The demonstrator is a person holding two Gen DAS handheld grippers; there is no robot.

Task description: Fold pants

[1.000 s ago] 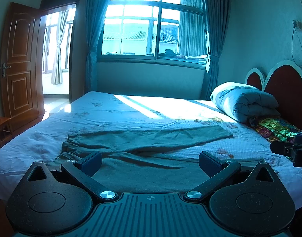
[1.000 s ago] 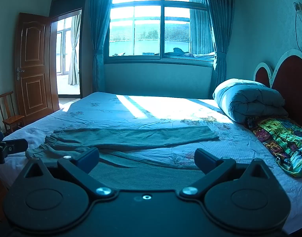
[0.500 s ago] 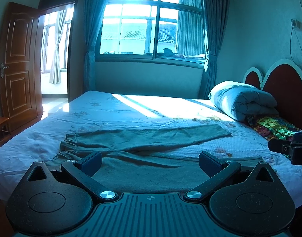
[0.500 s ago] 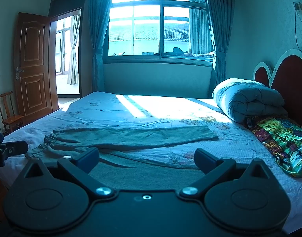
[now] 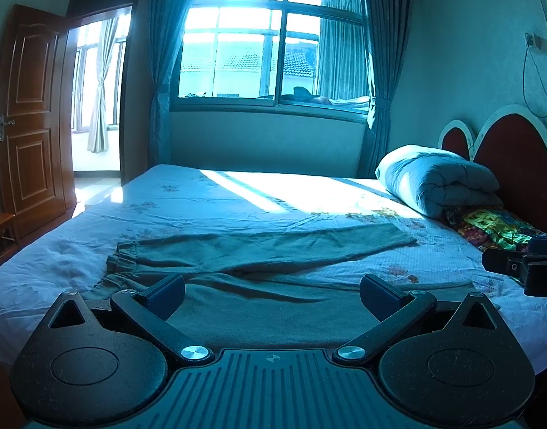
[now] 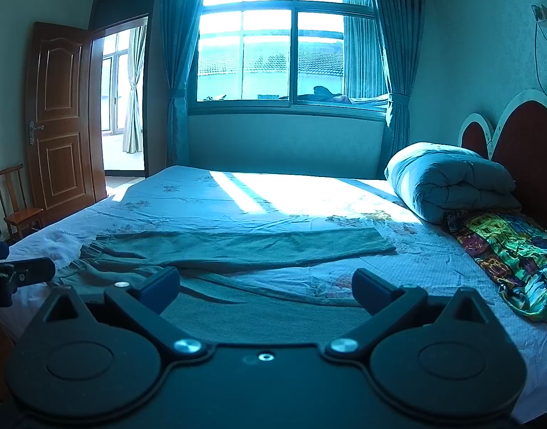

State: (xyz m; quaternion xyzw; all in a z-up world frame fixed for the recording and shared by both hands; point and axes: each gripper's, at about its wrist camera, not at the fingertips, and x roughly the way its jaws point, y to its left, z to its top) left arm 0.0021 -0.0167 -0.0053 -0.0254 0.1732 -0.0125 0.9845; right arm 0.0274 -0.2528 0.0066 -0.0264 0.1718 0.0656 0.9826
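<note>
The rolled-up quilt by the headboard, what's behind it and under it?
Behind the quilt rises the red headboard. Under it lies the bed sheet, with a colourful cloth beside it. Whatever it covers is hidden.

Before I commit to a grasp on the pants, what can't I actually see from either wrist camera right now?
- Near pant leg's lower edge on the pants: hidden behind the left gripper body in the left wrist view, and behind the right gripper body in the right wrist view.
- Near leg's cuff: partly covered by gripper parts in both views.
- Bed near edge: hidden below both gripper bodies.
</note>
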